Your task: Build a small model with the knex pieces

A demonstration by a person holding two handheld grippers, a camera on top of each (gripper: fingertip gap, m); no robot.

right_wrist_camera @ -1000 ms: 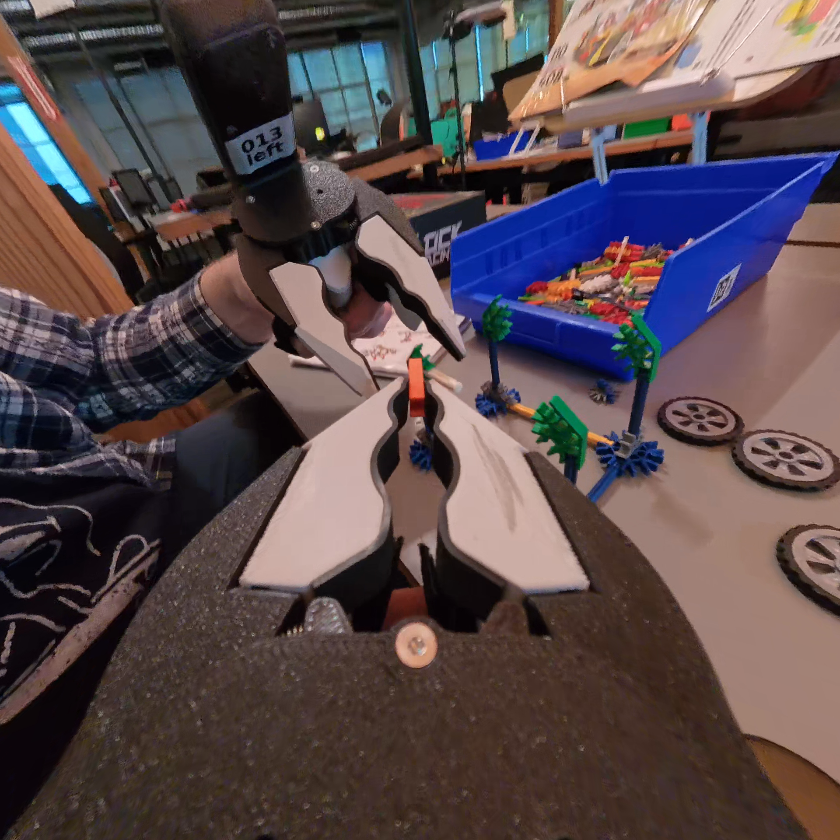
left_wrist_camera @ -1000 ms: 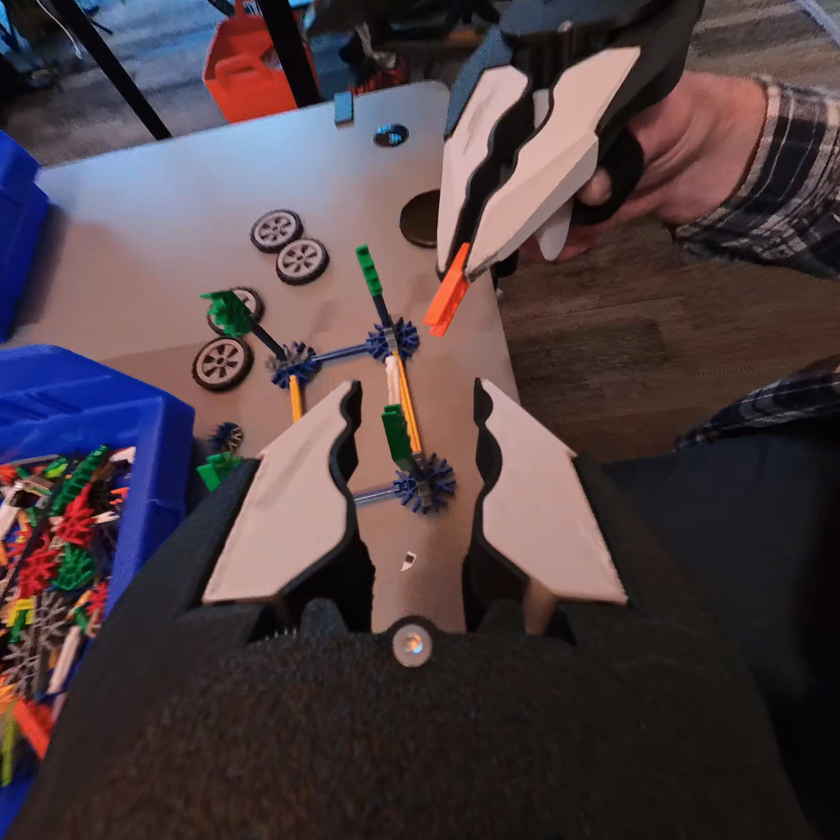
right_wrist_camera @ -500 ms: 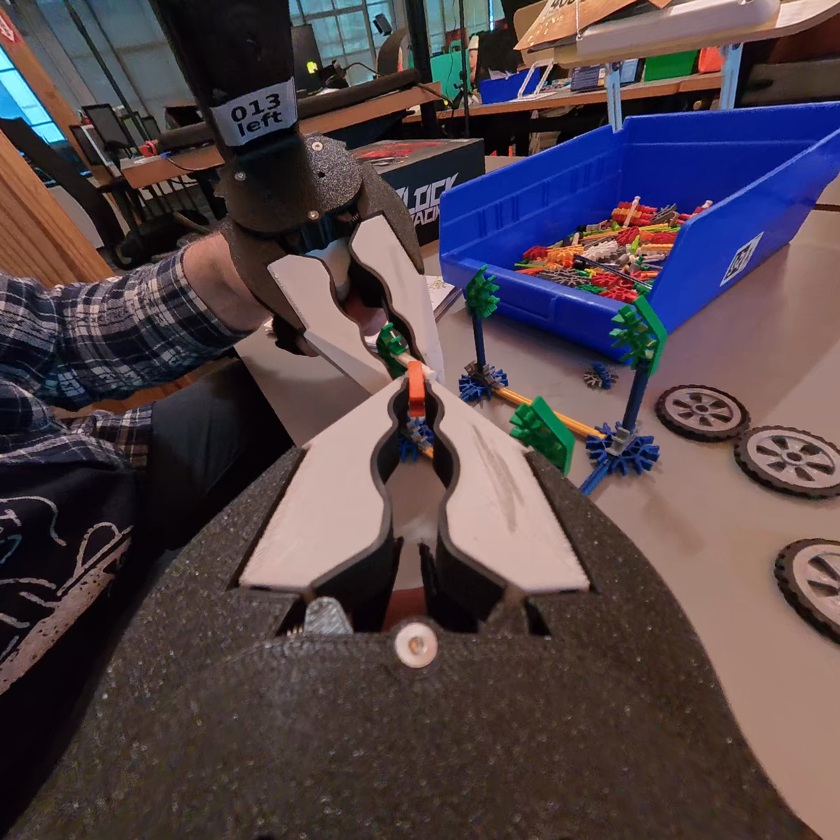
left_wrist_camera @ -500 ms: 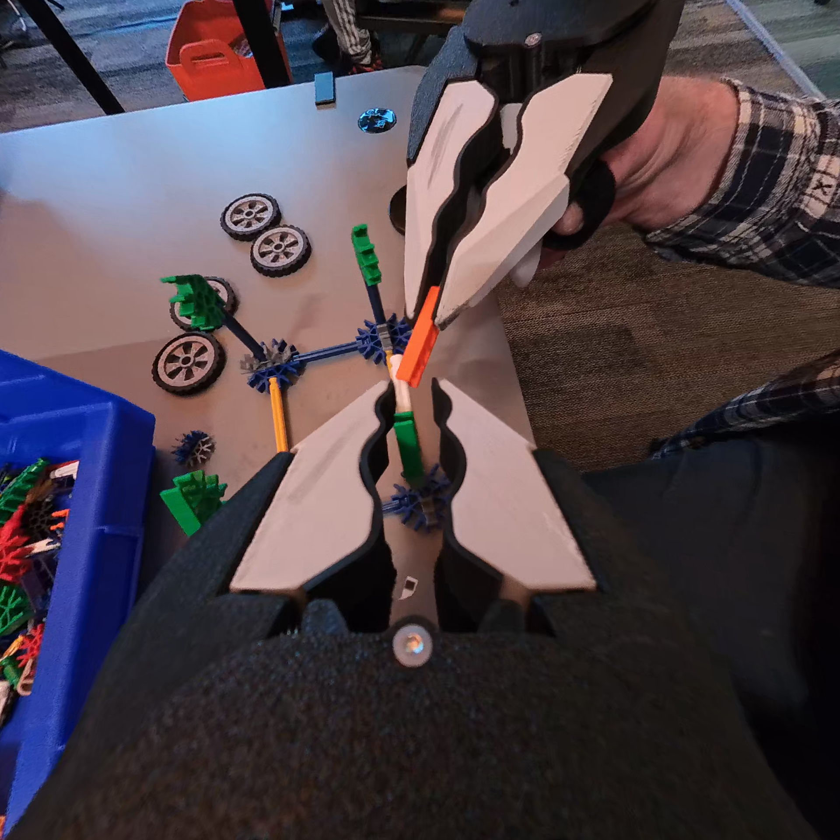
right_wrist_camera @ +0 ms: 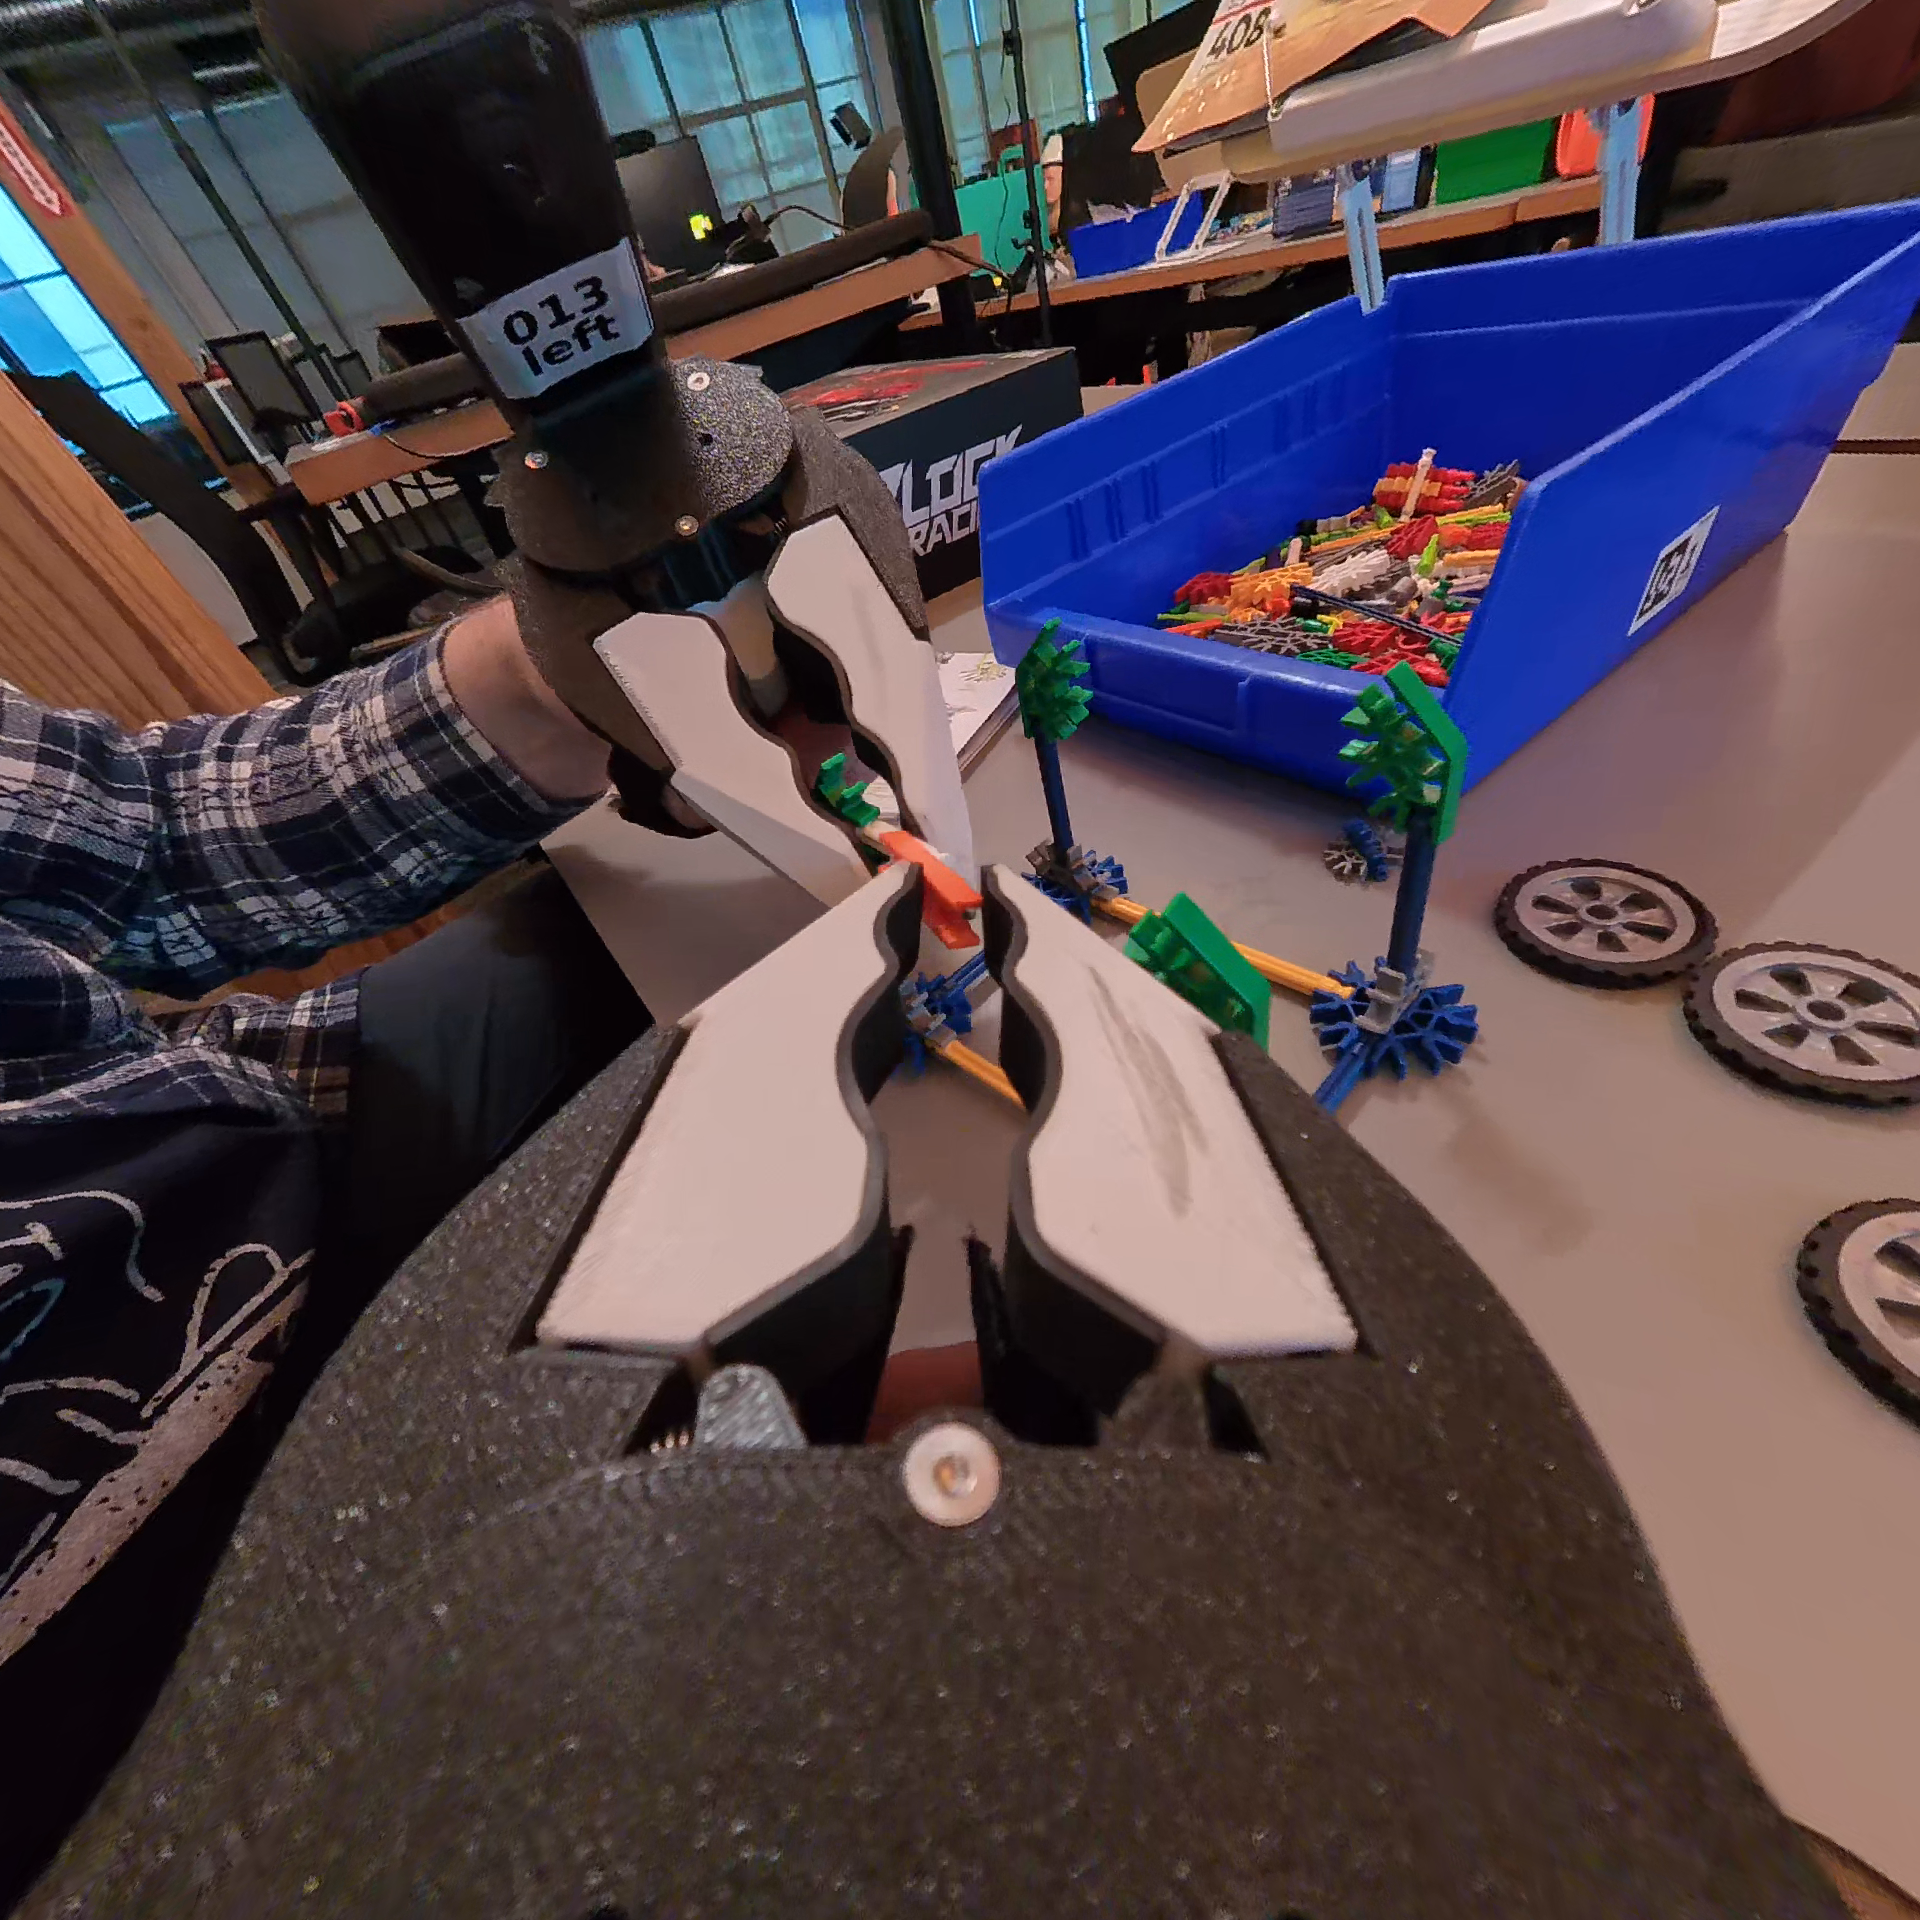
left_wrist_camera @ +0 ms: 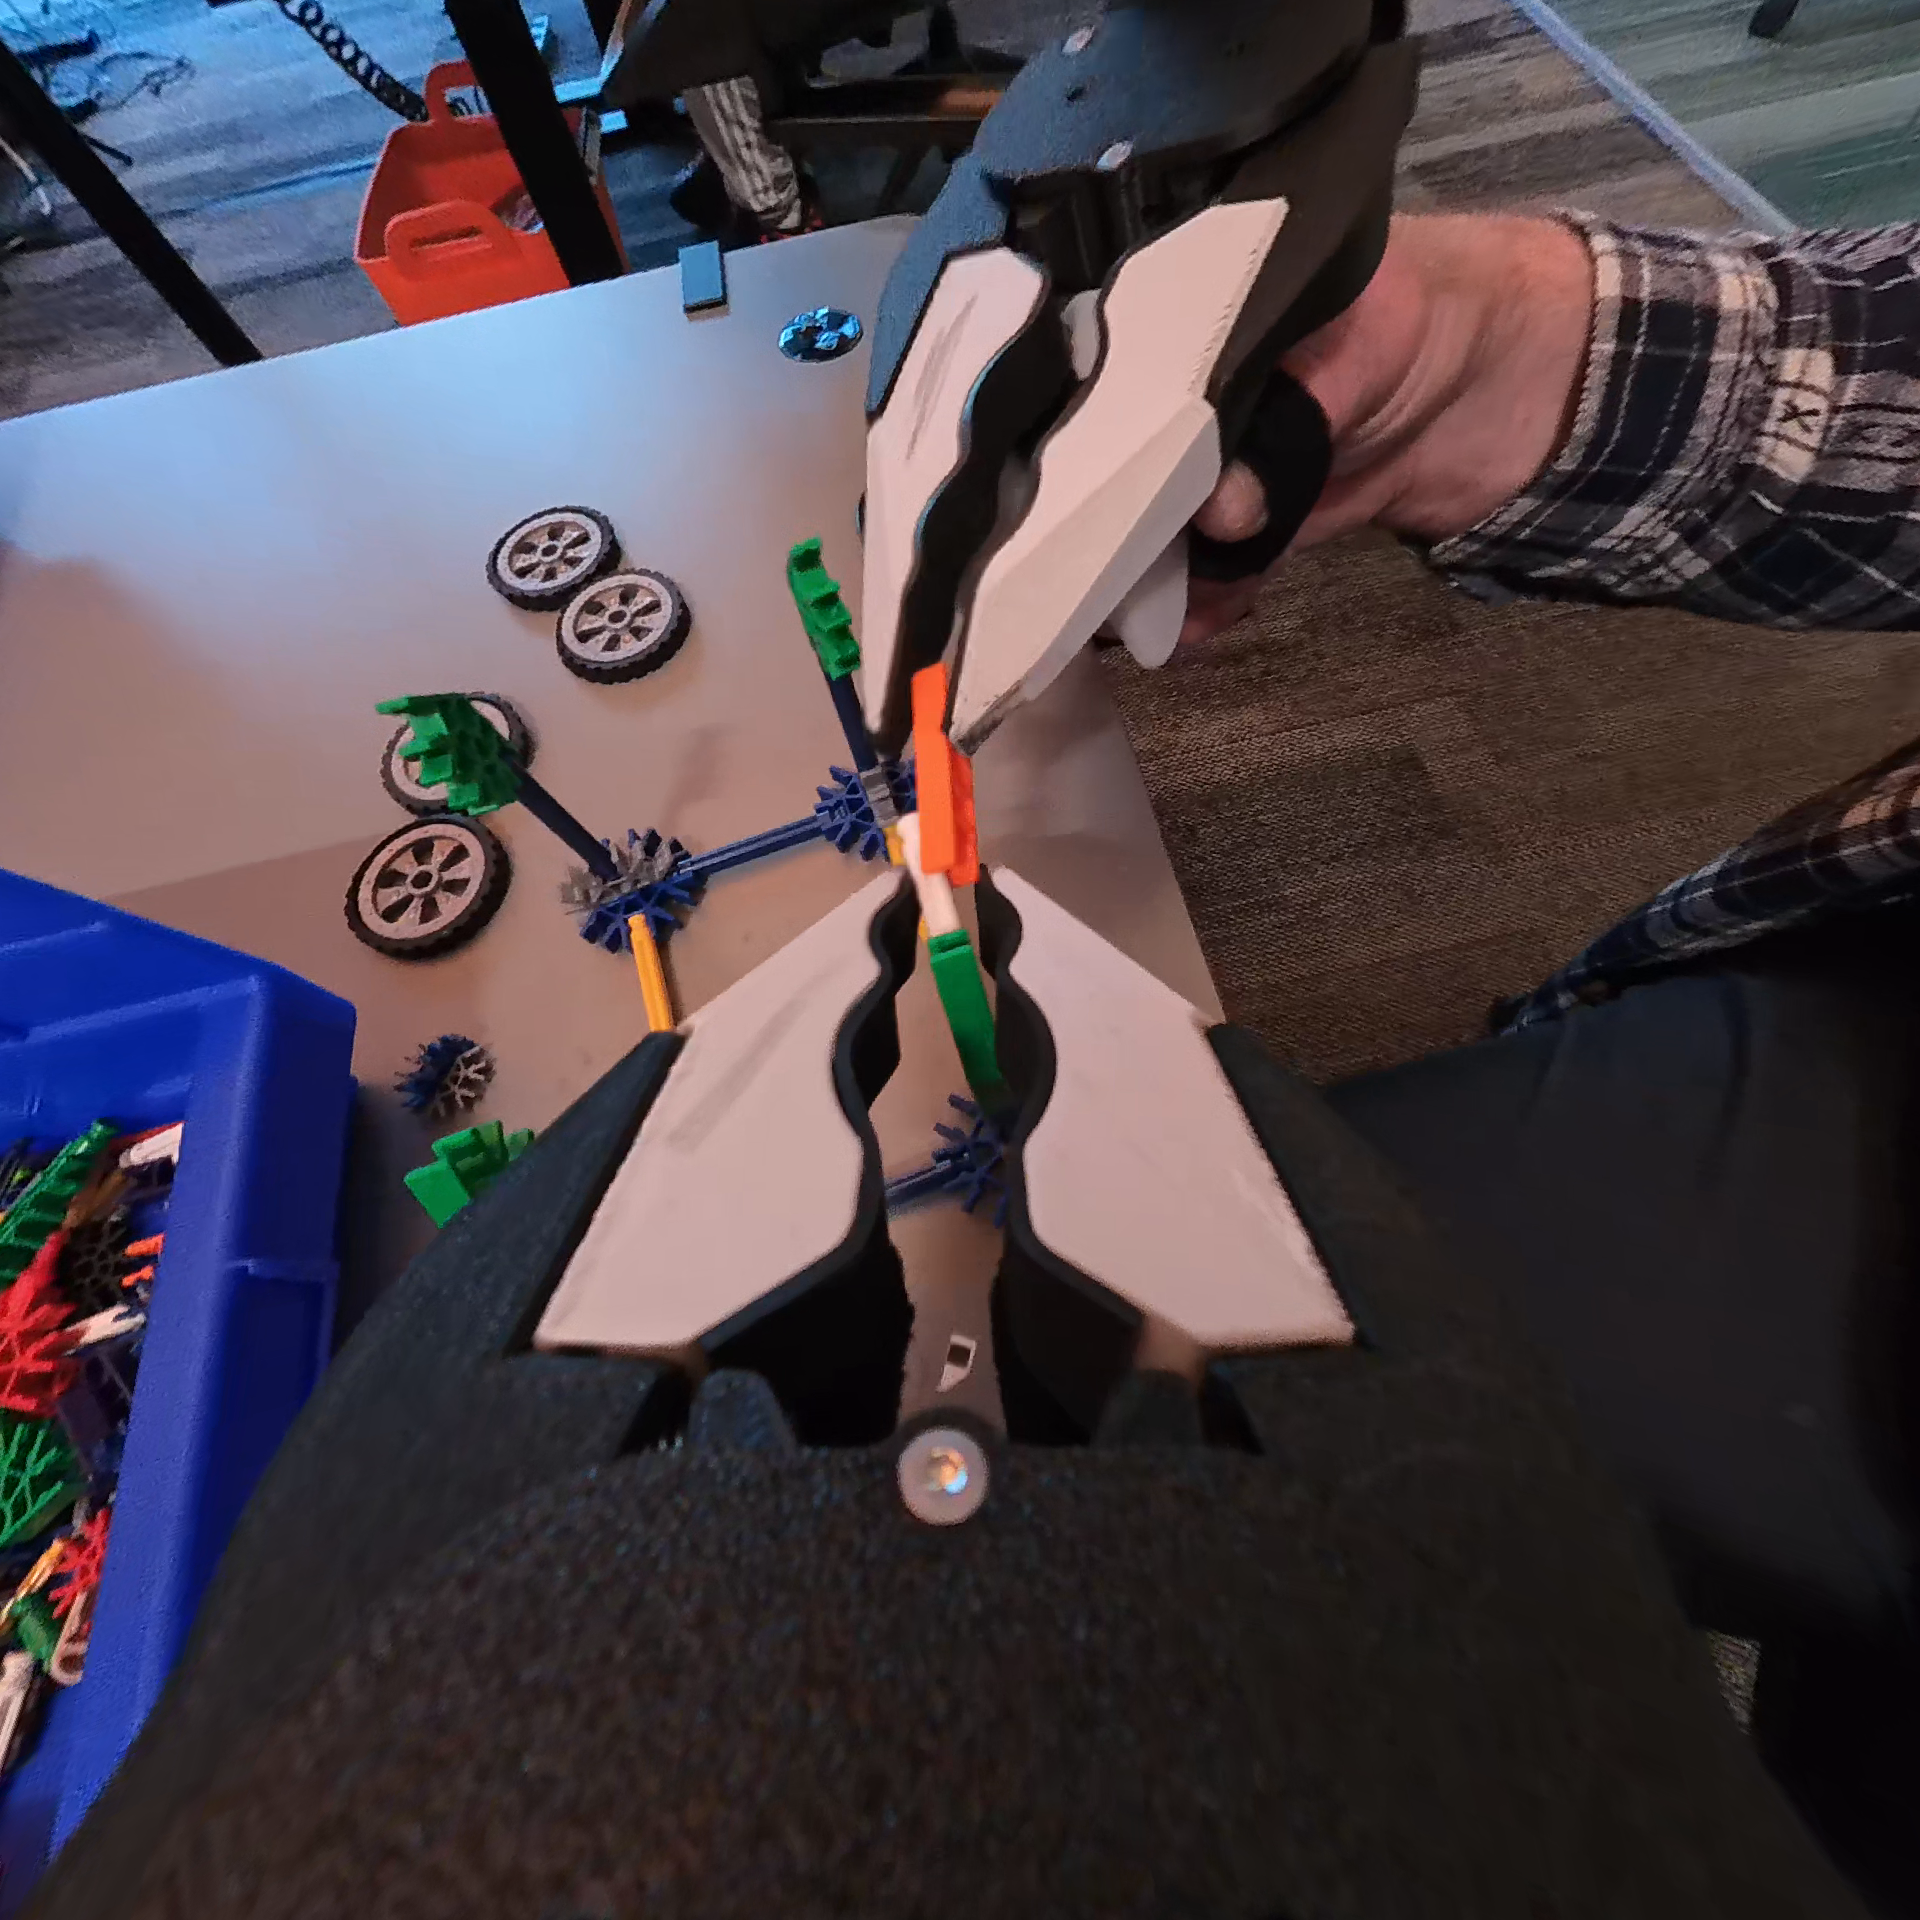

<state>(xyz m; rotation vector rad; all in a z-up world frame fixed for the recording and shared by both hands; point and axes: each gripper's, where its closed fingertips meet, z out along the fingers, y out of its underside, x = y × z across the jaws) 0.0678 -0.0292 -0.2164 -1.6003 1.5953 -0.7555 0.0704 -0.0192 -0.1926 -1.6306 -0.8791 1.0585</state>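
A rod-and-connector frame lies on the grey table (left_wrist_camera: pixel 312 499), built from blue snowflake connectors (left_wrist_camera: pixel 862 816), blue and yellow rods and green connectors. My left gripper (left_wrist_camera: pixel 940 899) is shut on a white rod (left_wrist_camera: pixel 932 899) with a green connector (left_wrist_camera: pixel 961 1003) on it, at the frame's near-right corner. My right gripper (right_wrist_camera: pixel 951 883) is shut on an orange connector (right_wrist_camera: pixel 940 894). In the left wrist view the right gripper (left_wrist_camera: pixel 925 727) comes down from above, and the orange connector (left_wrist_camera: pixel 943 800) touches the white rod's far end. The two grippers' tips almost meet.
A blue bin (left_wrist_camera: pixel 239 1195) of mixed pieces stands at the left, also seen in the right wrist view (right_wrist_camera: pixel 1558 675). Several grey wheels (left_wrist_camera: pixel 426 883) (right_wrist_camera: pixel 1600 920) lie beyond the frame. A loose blue-grey connector (left_wrist_camera: pixel 447 1075) lies by the bin. The table's edge (left_wrist_camera: pixel 1143 831) is just right of the grippers. Left and right tips are no more than a few centimetres apart.
My left gripper went from open to shut on the white rod. My right gripper came down and brought the orange connector, now tilted, against the rod's end.
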